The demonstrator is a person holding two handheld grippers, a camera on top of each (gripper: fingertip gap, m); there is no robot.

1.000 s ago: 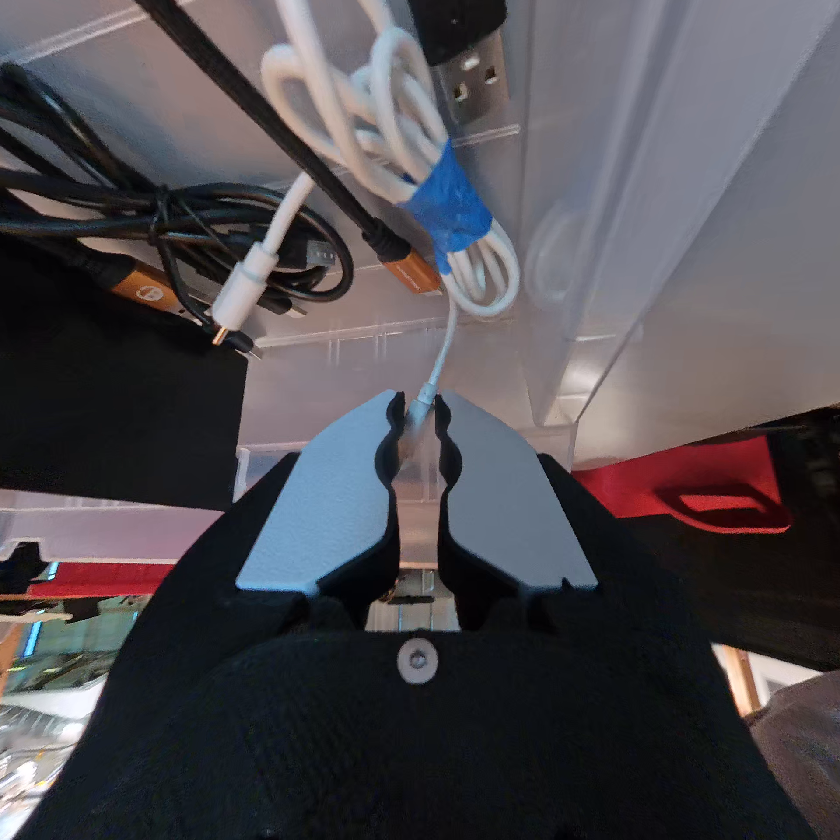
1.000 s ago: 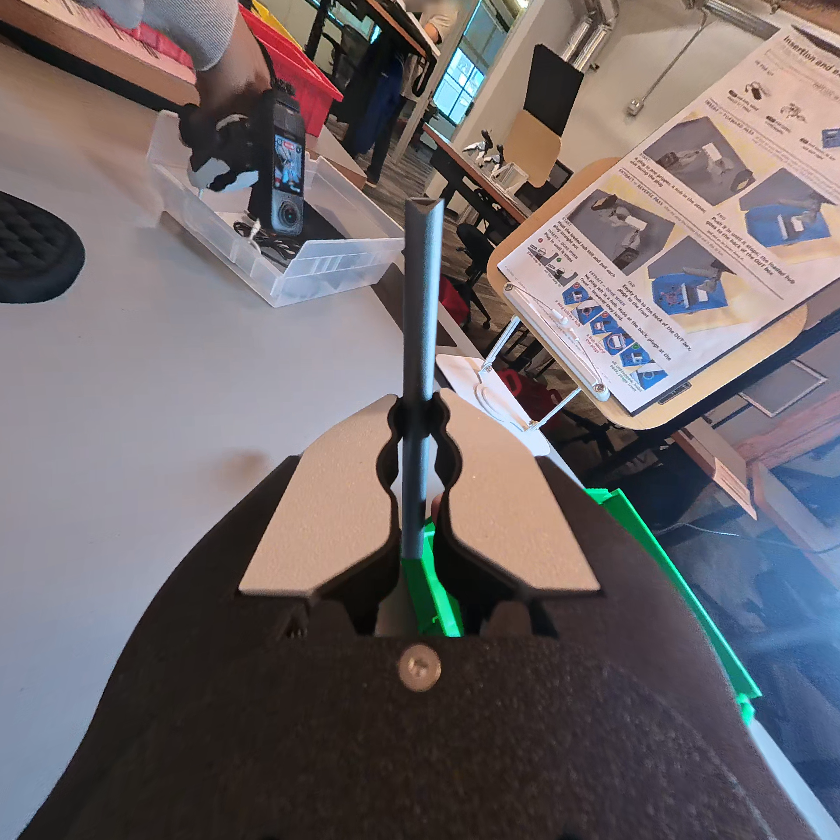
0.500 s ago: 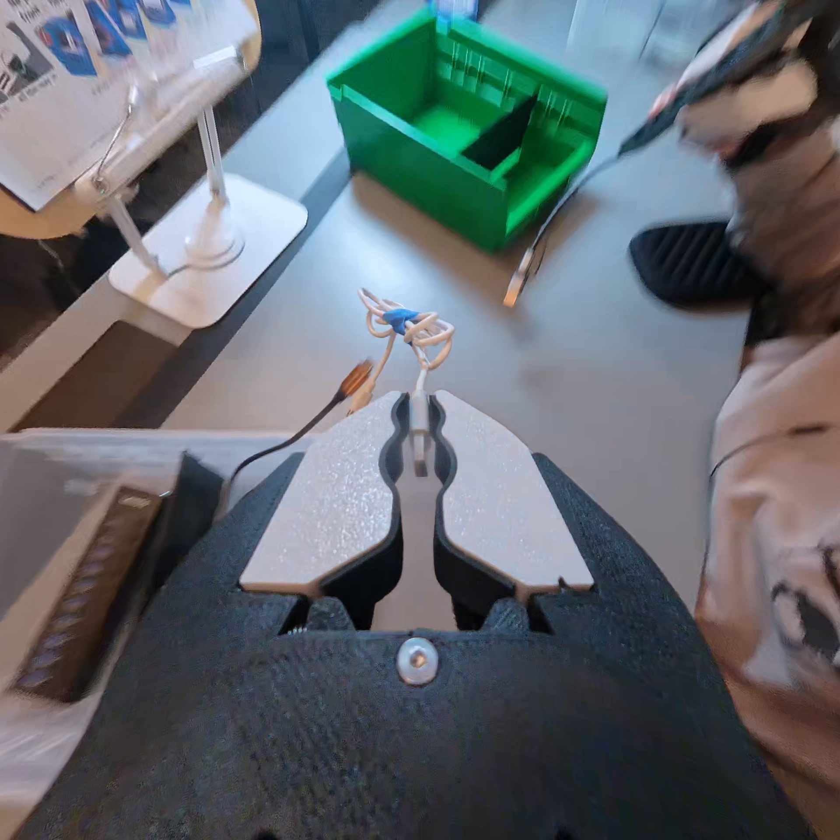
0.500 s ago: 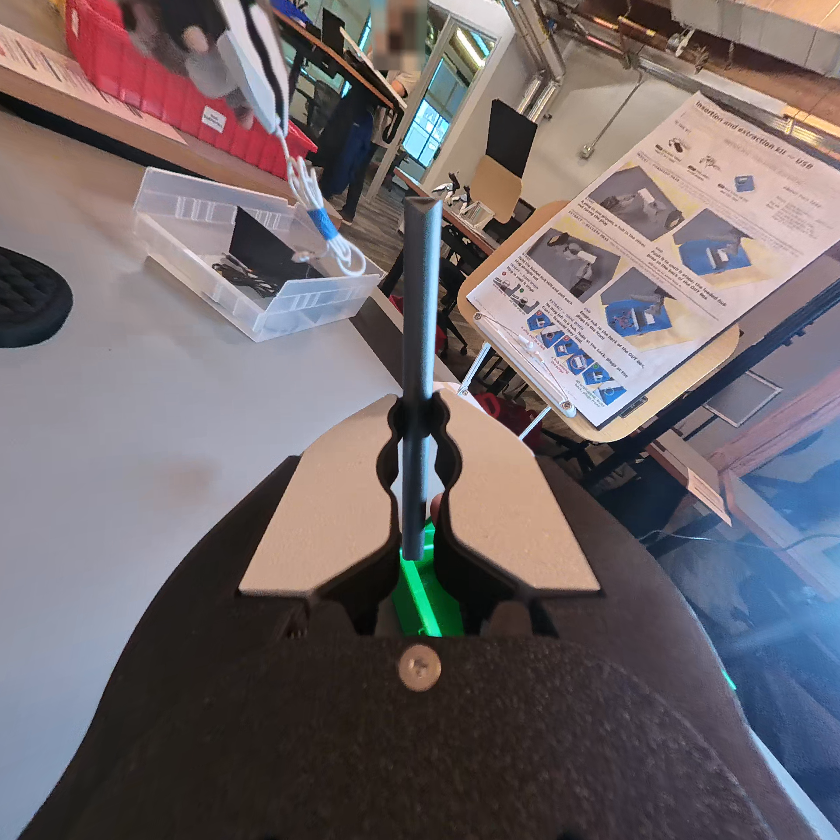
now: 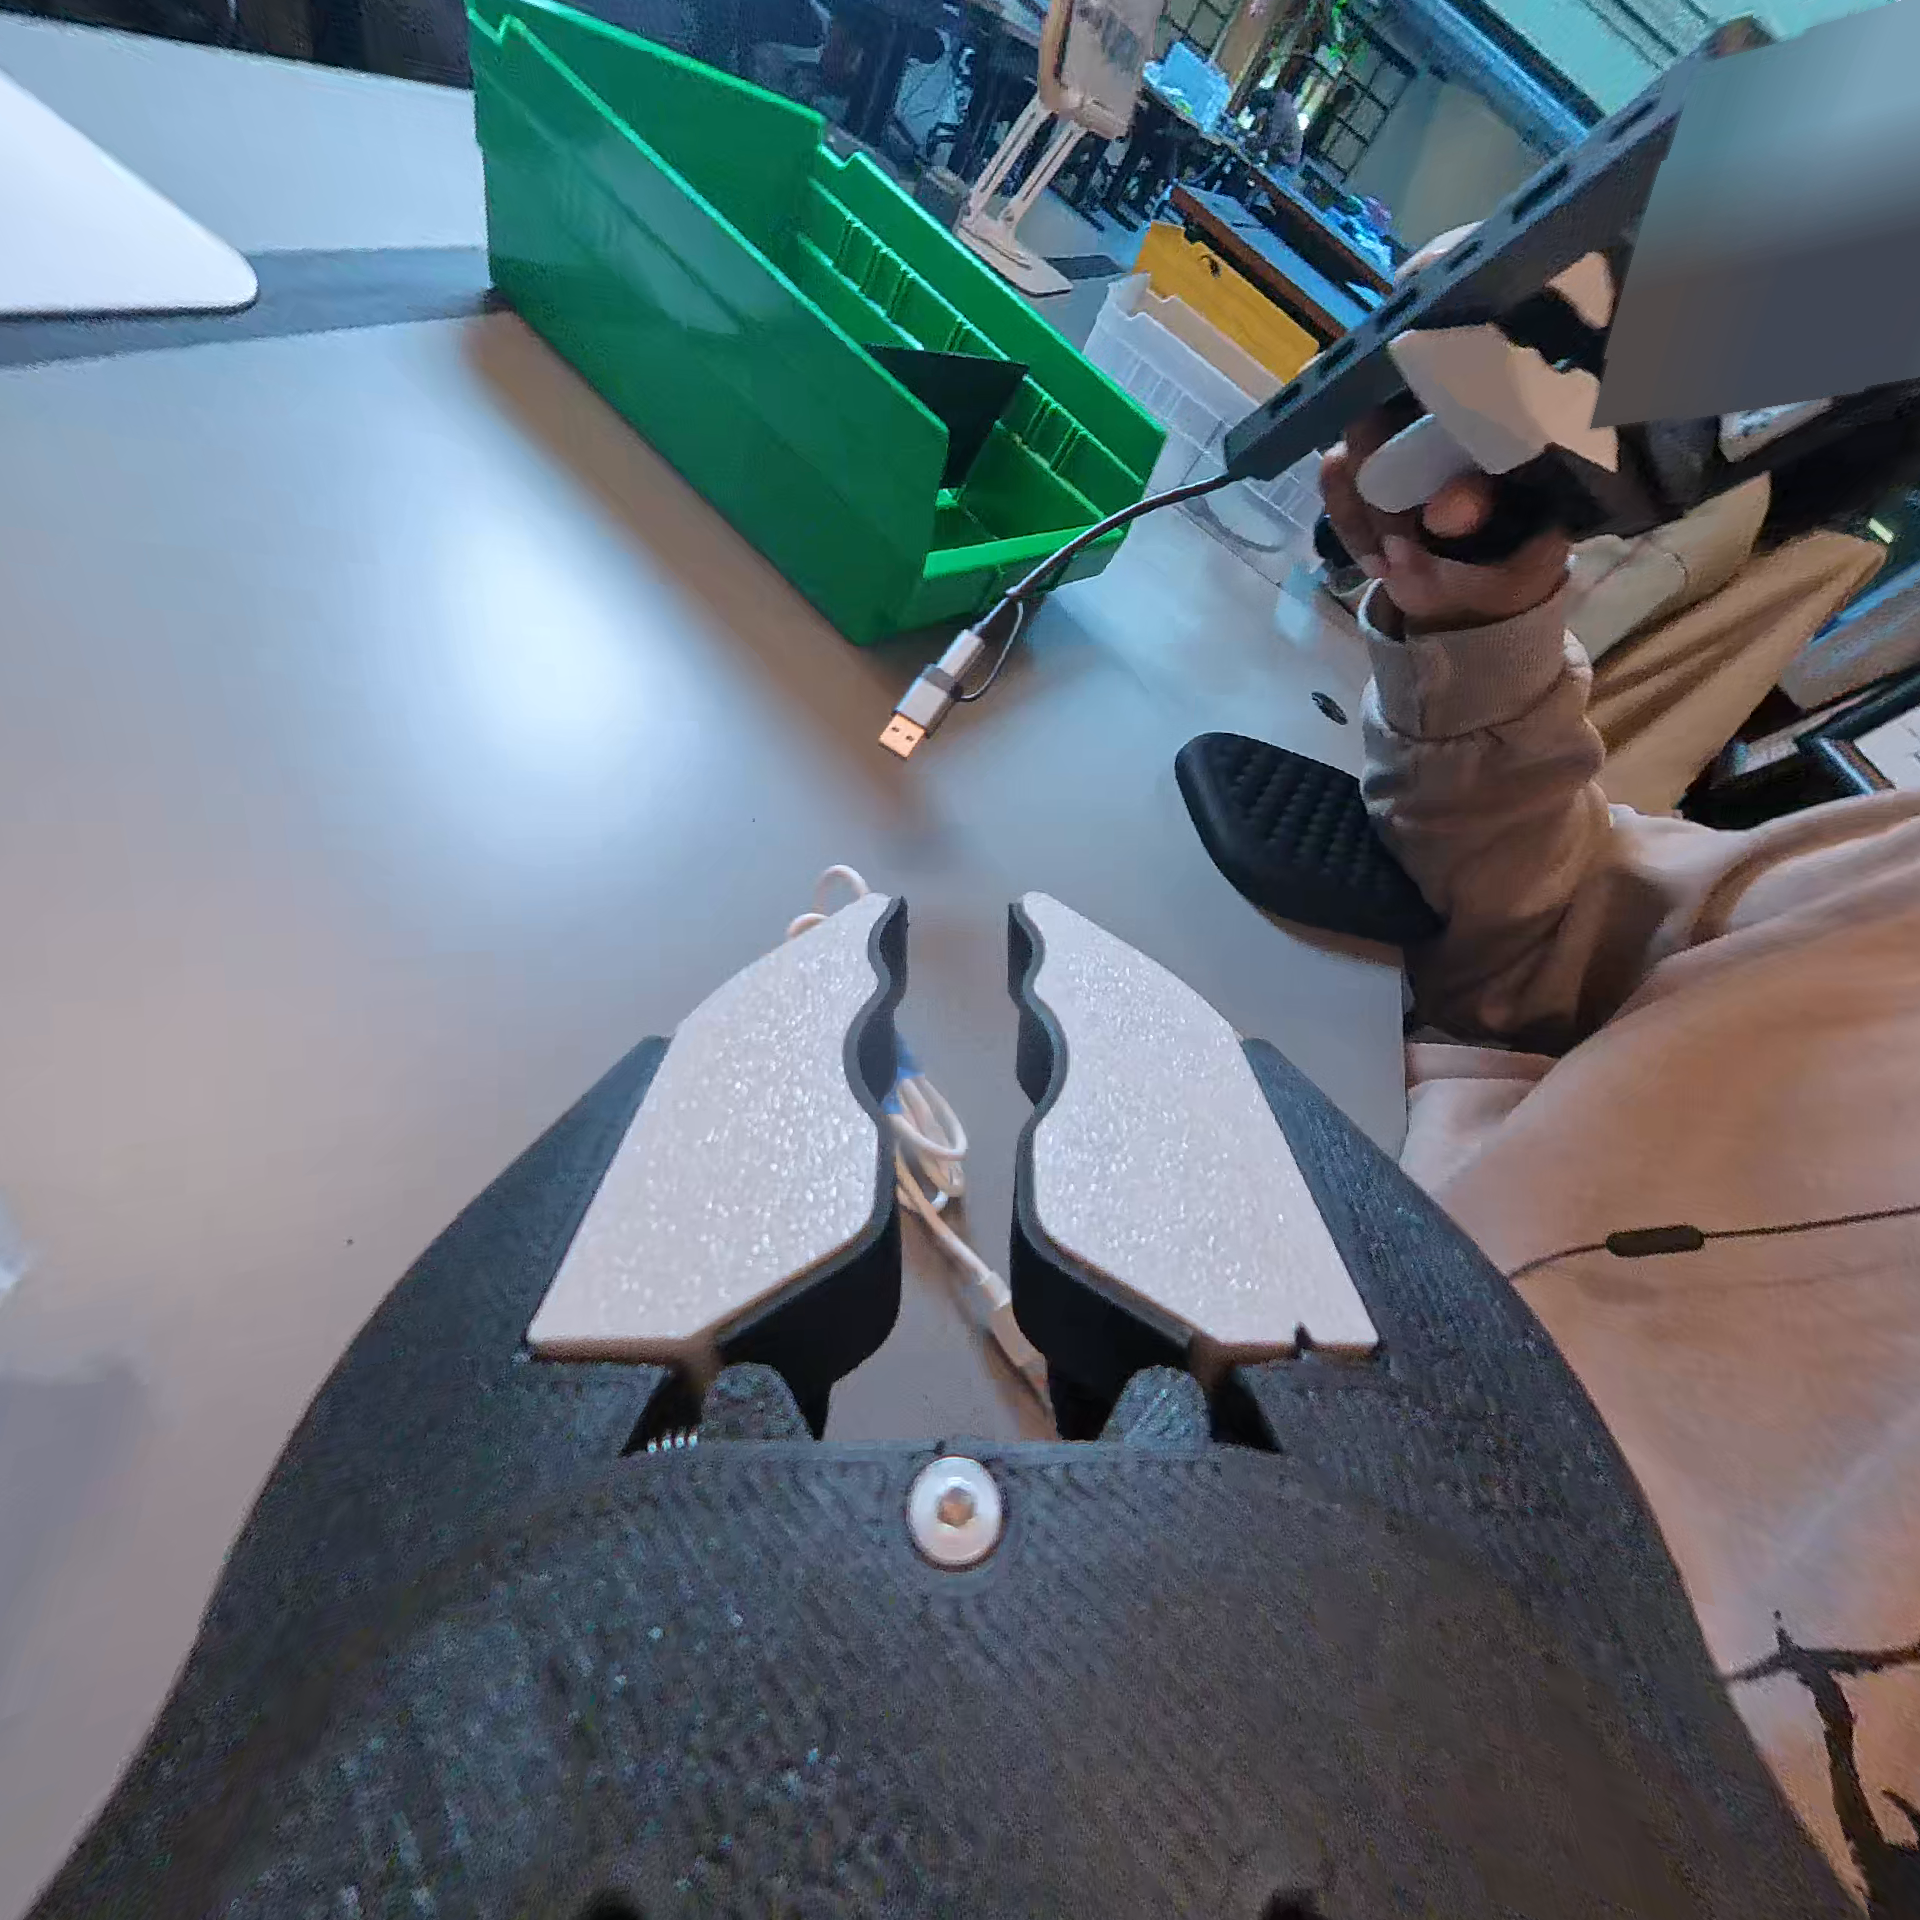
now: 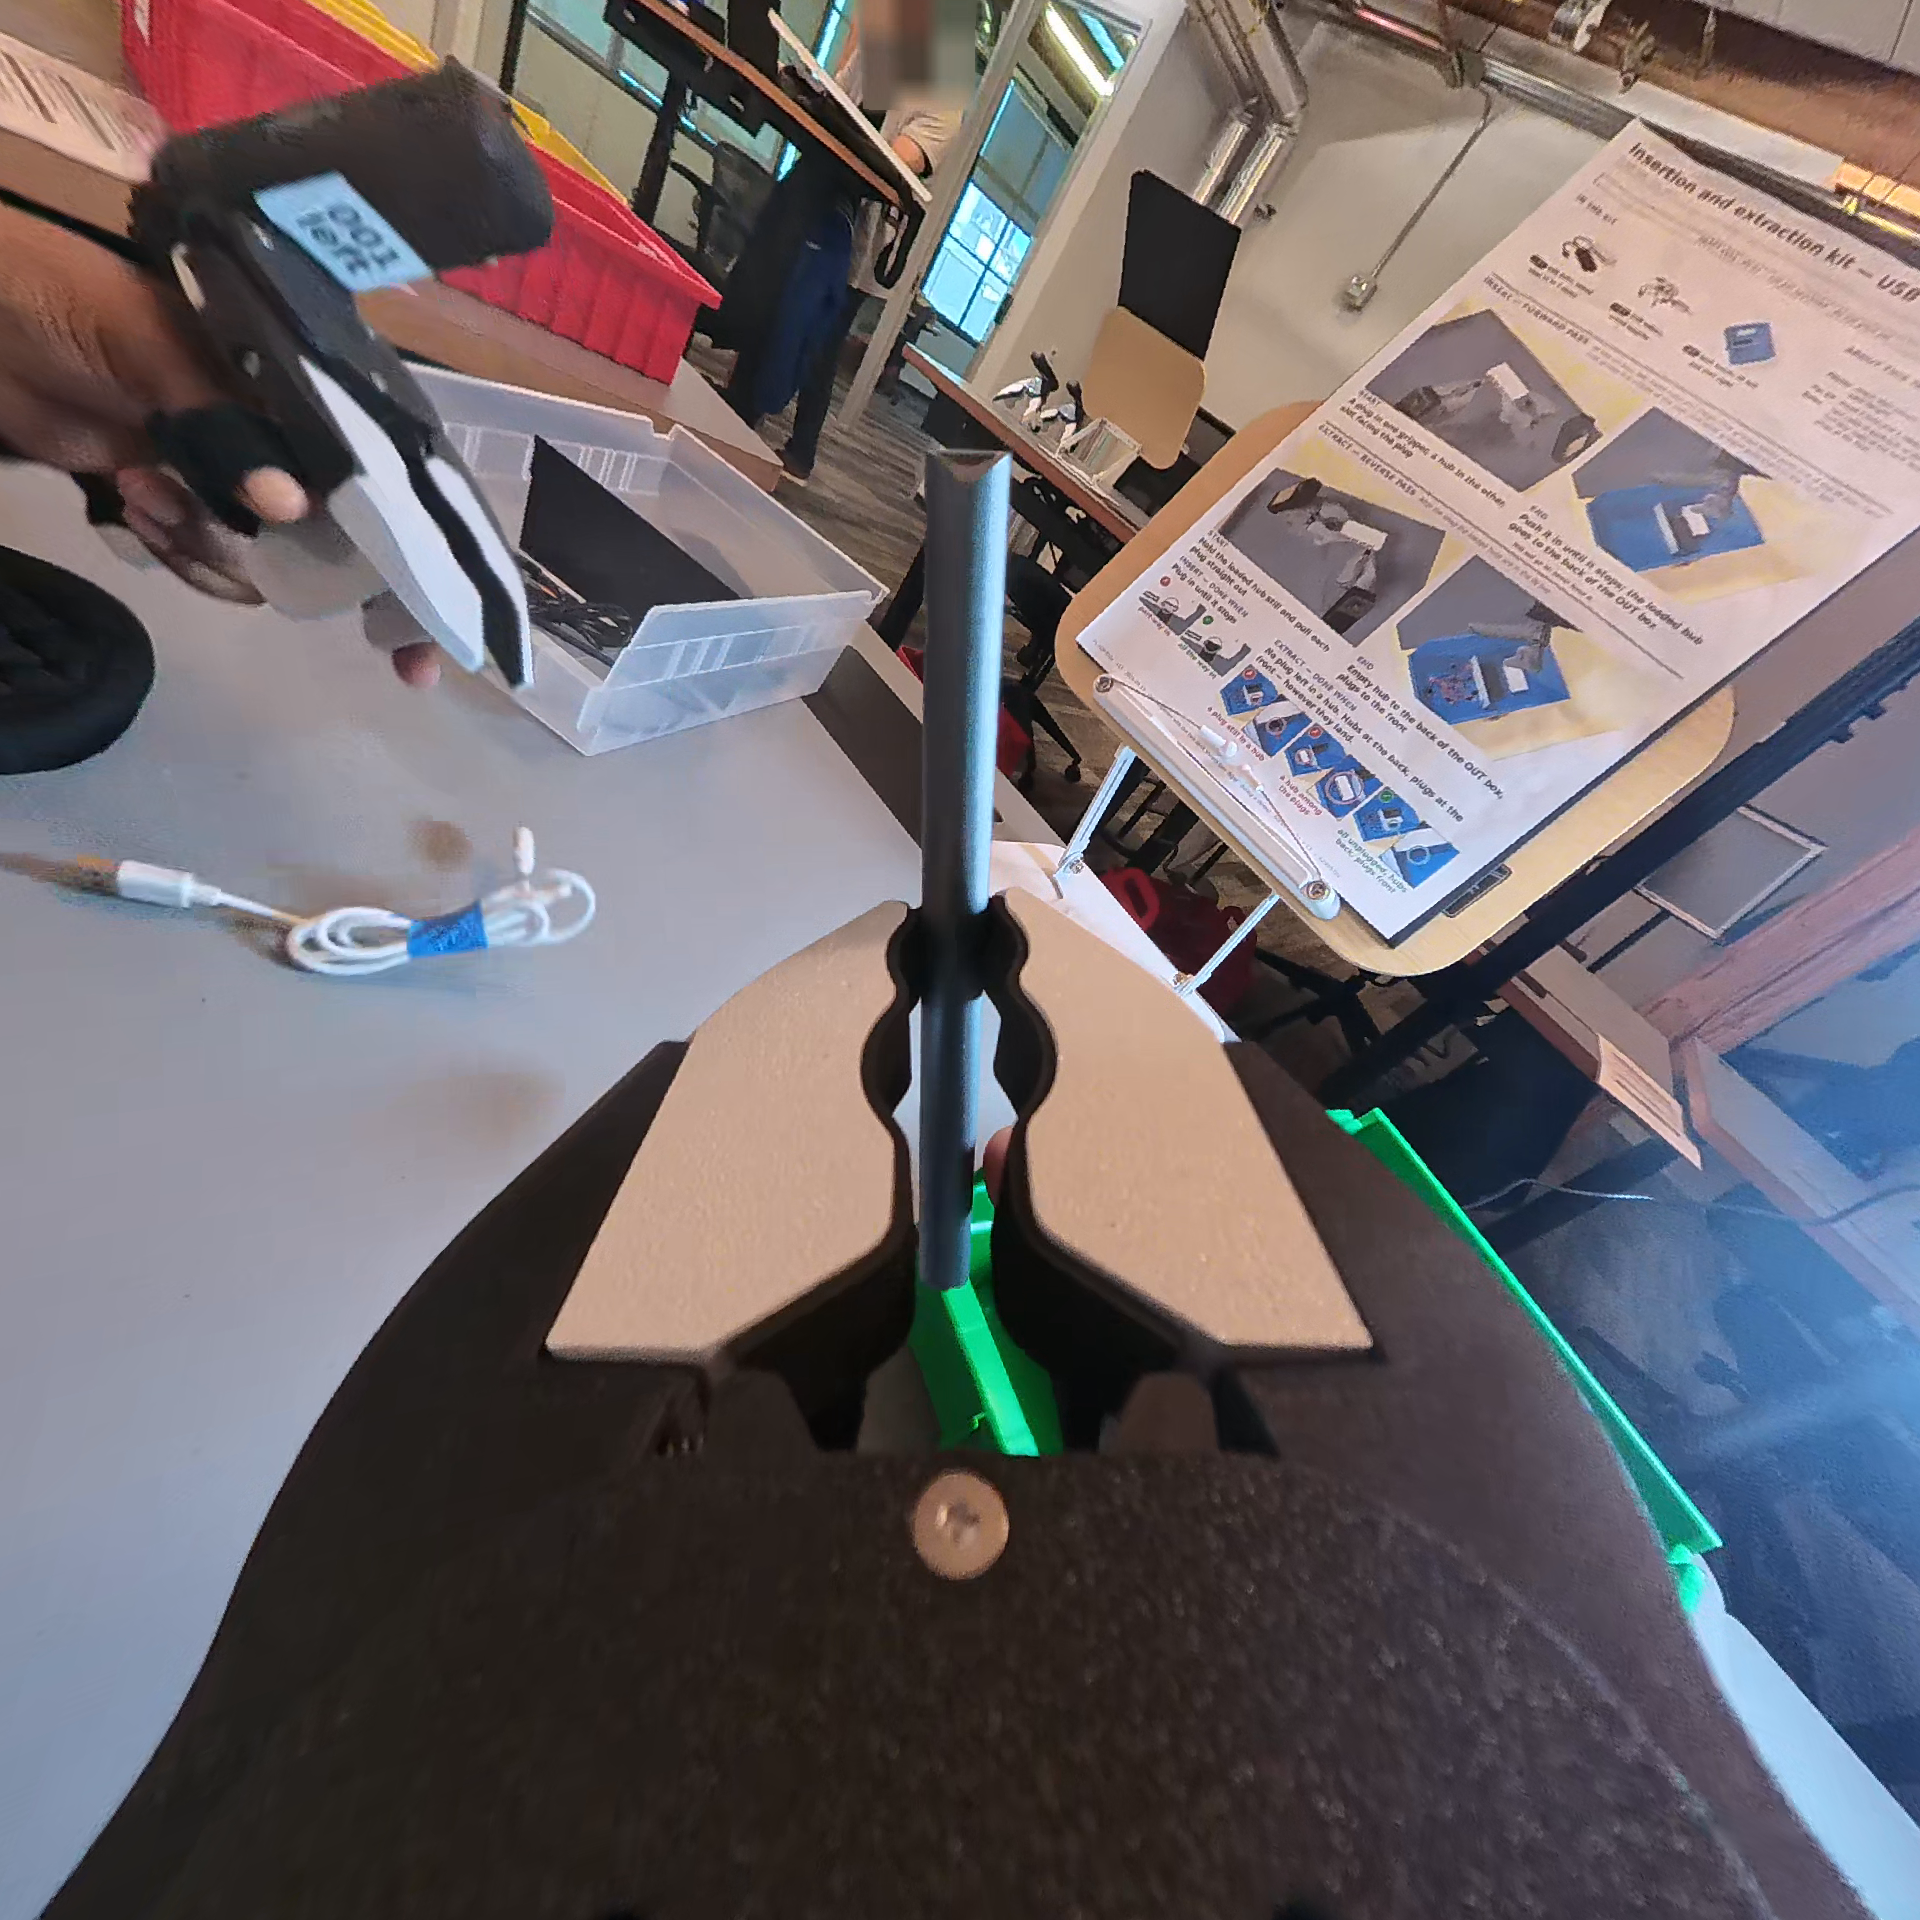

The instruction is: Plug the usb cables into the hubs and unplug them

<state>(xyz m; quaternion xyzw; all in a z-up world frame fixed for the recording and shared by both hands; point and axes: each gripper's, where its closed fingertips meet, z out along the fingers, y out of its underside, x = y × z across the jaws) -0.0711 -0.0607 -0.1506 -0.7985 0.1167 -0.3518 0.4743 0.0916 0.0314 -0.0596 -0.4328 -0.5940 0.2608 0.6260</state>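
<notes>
You have one white cable, coiled and bound with blue tape, lying loose on the grey table. Your left gripper hangs released above it, jaws parted, nothing held. Your right gripper is clenched on one dark hub, its short lead and plug dangling free. Two bins flank the bare tabletop: one green, one clear near the table's edge.

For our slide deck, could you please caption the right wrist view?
Right gripper clamps a grey hub upright; white cable lies on the table.
</notes>
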